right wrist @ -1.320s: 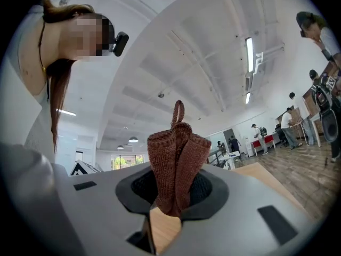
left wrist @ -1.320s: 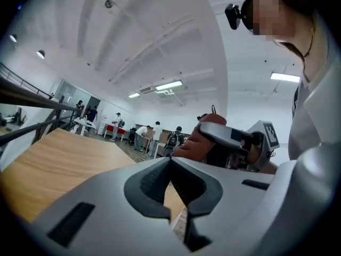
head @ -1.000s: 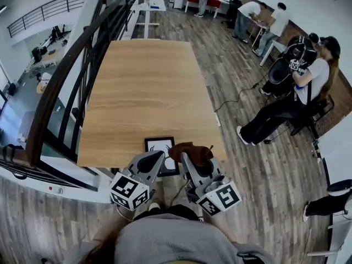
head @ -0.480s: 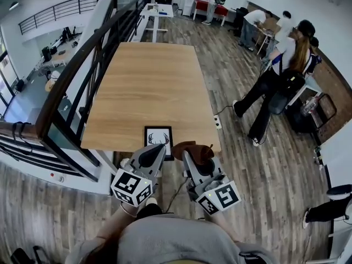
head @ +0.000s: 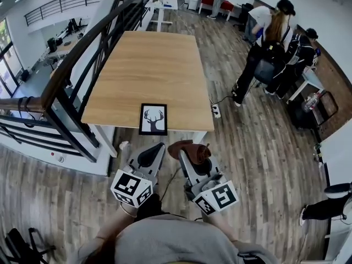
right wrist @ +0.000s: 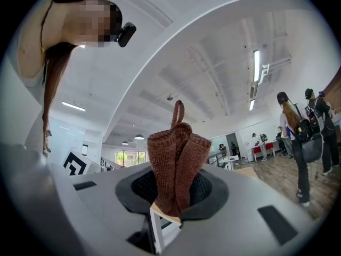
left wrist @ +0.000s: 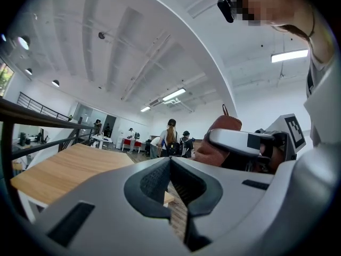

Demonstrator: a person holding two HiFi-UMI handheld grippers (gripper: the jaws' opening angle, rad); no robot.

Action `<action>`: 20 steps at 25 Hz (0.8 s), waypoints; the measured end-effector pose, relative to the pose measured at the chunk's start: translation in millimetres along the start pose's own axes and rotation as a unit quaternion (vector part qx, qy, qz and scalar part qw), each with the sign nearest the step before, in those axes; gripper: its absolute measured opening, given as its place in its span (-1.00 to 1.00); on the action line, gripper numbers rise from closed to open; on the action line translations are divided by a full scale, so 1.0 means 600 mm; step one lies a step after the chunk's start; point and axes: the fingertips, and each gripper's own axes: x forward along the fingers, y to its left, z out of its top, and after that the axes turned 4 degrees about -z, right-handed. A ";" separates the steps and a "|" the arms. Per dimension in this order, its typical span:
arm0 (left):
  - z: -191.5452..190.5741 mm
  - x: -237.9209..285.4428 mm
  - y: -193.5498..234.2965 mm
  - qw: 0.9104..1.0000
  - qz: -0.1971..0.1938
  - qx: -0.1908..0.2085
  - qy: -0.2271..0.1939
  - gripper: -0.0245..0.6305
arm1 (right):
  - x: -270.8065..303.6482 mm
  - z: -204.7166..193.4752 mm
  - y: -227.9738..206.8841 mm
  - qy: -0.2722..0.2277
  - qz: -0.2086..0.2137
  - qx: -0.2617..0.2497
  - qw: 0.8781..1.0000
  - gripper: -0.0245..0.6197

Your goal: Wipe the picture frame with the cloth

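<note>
The black picture frame (head: 153, 119) with a deer-head print lies flat at the near edge of the wooden table (head: 143, 65). Both grippers hang over the floor in front of the table, apart from the frame. My left gripper (head: 157, 148) is shut with nothing in it; in the left gripper view its jaws (left wrist: 169, 165) meet. My right gripper (head: 182, 156) is shut on a brown knitted cloth (head: 190, 149). In the right gripper view the cloth (right wrist: 176, 161) stands bunched up out of the gripper (right wrist: 171, 199). It also shows in the left gripper view as a brown lump (left wrist: 219, 136).
A dark railing (head: 71, 59) runs along the table's left side over a lower level. A power strip (head: 215, 111) lies on the wood floor right of the table. People (head: 267, 40) stand at the back right. More tables (head: 163, 4) are at the far end.
The table and frame have drawn away from both grippers, which were over the frame's near edge and now hang over the floor. The cloth stays clamped. People at the right have shifted.
</note>
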 end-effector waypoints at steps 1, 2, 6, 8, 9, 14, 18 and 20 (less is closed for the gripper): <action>0.000 -0.005 -0.007 1.000 0.003 0.001 -0.001 -0.90 | -0.009 0.001 0.002 0.000 0.000 -0.001 1.000 -0.62; 0.001 -0.009 -0.012 1.000 0.005 0.001 -0.002 -0.90 | -0.016 0.002 0.004 0.000 0.000 -0.003 1.000 -0.62; 0.009 -0.021 -0.024 1.000 0.006 0.009 -0.005 -0.90 | -0.031 0.007 0.013 -0.005 -0.007 -0.004 1.000 -0.62; 0.014 -0.027 -0.026 1.000 0.006 0.016 -0.003 -0.90 | -0.034 0.010 0.018 -0.009 -0.011 -0.002 1.000 -0.62; 0.016 -0.030 -0.025 1.000 0.007 0.017 -0.002 -0.90 | -0.034 0.010 0.022 -0.009 -0.012 -0.002 1.000 -0.62; 0.030 -0.052 -0.016 1.000 0.010 0.023 0.002 -0.90 | -0.024 0.011 0.049 -0.010 -0.011 -0.002 1.000 -0.62; 0.023 -0.062 -0.001 1.000 0.010 0.016 0.008 -0.90 | -0.014 0.001 0.067 -0.009 -0.004 0.001 1.000 -0.62; 0.023 -0.065 0.005 1.000 0.007 0.016 0.007 -0.90 | -0.008 -0.001 0.072 -0.009 -0.006 -0.005 1.000 -0.62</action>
